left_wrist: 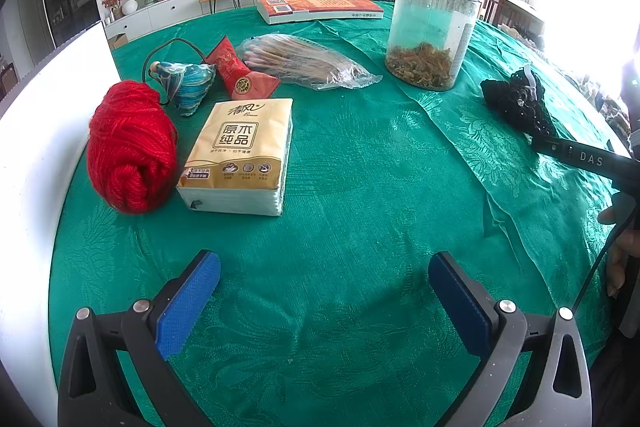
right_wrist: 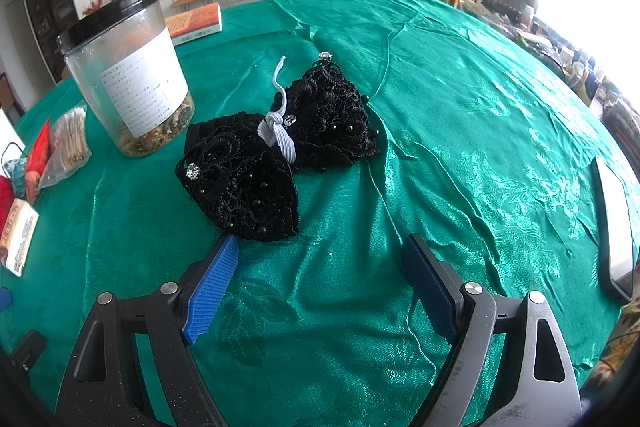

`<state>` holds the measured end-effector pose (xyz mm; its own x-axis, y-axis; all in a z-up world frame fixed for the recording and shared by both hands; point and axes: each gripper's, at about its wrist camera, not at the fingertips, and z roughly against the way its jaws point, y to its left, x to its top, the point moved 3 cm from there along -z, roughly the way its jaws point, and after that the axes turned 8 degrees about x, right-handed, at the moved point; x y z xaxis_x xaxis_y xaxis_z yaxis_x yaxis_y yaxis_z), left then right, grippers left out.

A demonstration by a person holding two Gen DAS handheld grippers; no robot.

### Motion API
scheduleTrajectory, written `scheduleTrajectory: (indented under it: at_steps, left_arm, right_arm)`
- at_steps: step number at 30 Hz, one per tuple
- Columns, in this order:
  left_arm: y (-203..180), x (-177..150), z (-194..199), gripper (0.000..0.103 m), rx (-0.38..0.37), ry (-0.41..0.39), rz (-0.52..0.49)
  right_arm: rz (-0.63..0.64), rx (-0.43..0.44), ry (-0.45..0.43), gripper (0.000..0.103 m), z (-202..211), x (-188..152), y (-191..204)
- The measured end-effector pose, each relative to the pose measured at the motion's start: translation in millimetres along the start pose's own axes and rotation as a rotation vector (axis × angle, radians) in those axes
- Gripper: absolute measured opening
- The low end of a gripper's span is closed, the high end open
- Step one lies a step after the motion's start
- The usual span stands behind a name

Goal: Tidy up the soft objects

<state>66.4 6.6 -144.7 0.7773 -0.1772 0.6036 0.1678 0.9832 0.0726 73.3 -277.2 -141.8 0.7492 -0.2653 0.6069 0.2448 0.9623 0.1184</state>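
Note:
A red yarn ball [left_wrist: 132, 147] lies at the left of the green tablecloth [left_wrist: 360, 187], with a tan tissue pack [left_wrist: 240, 155] beside it. Behind them sit a blue patterned pouch [left_wrist: 186, 83] and a red pouch [left_wrist: 236, 71]. My left gripper [left_wrist: 324, 279] hovers open over bare cloth, short of the tissue pack. A black lace bow [right_wrist: 276, 151] with a white elastic band lies just ahead of my right gripper [right_wrist: 320, 259], which is open and empty. The bow [left_wrist: 516, 99] also shows at the right in the left wrist view.
A clear plastic jar [left_wrist: 432, 27] with dried bits stands mid-table, seen too as the jar [right_wrist: 128, 79]. A plastic bag of sticks [left_wrist: 304, 59] and an orange book [left_wrist: 320, 7] lie behind. A white board [left_wrist: 36, 155] edges the table's left. A phone-like slab [right_wrist: 616, 227] lies right.

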Motion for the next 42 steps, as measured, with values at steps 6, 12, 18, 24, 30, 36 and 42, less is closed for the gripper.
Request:
scheduleTrajectory:
  at_steps: [6,12,18,24,30,36,42]
  left_arm:
    - [-1.1,1.7,-0.1,0.103,-0.003,-0.001,0.002]
    - [-0.7,1.6,-0.1,0.103,-0.004,-0.001,0.003]
    - [-0.9,1.7,-0.1,0.103,-0.004,-0.001,0.003]
    - [-0.8,1.7,-0.2,0.103,-0.004,-0.001,0.003]
    - [-0.8,1.6,-0.2,0.103,-0.004,-0.002,0.003]
    - [-1.4,1.9,-0.2,0.103,-0.005,-0.002,0.003]
    - [-4.6,2.2,-1.8,0.103,0.021,0.012,-0.025]
  right_arm:
    - [0.0,0.0,0.0,0.086,0.0,0.1,0.4]
    - [0.0,0.0,0.0,0.086,0.0,0.0,0.2]
    - [0.0,0.0,0.0,0.086,-0.1,0.1,0.8]
    - [0.0,0.0,0.0,0.086,-0.1,0.0,0.5]
    - [0.0,0.0,0.0,0.086,-0.1,-0.1,0.2]
    - [0.0,0.0,0.0,0.086,0.0,-0.1,0.1]
    - [0.0,0.0,0.0,0.086,0.0,-0.1,0.1]
